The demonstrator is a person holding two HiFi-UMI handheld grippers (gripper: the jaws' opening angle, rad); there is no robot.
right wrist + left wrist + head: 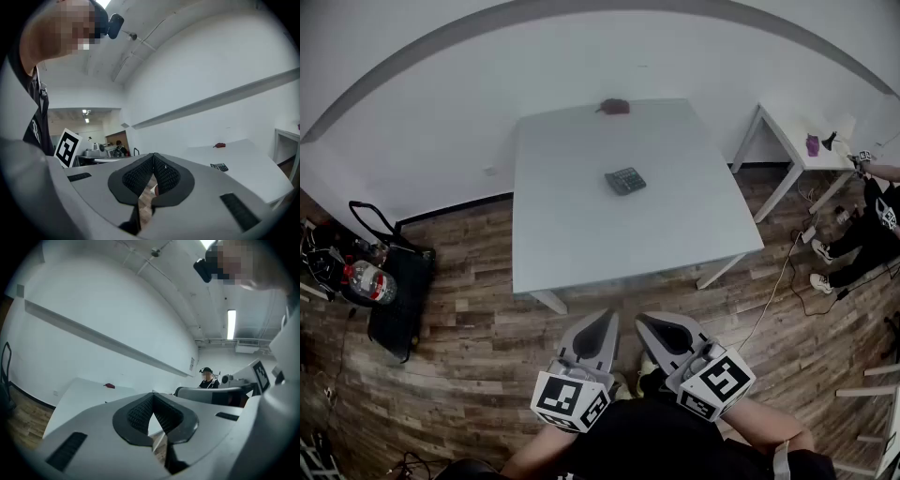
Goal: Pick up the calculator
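Observation:
A dark calculator (625, 180) lies flat near the middle of the white table (572, 234); it also shows small and far off in the right gripper view, calculator (219, 167). Both grippers are held side by side close to the person's body, well short of the table's front edge. The left gripper (601, 322) has its jaws together with nothing between them, as its own view confirms at the left gripper (153, 401). The right gripper (648, 322) is likewise shut and empty, seen in its own view at the right gripper (153, 161).
A small red object (614, 107) lies at the table's far edge. A second white table (787, 141) stands at the right, with a seated person (867, 225) beside it. A black bag (398, 291) rests on the wood floor at the left. A cable (778, 281) trails across the floor.

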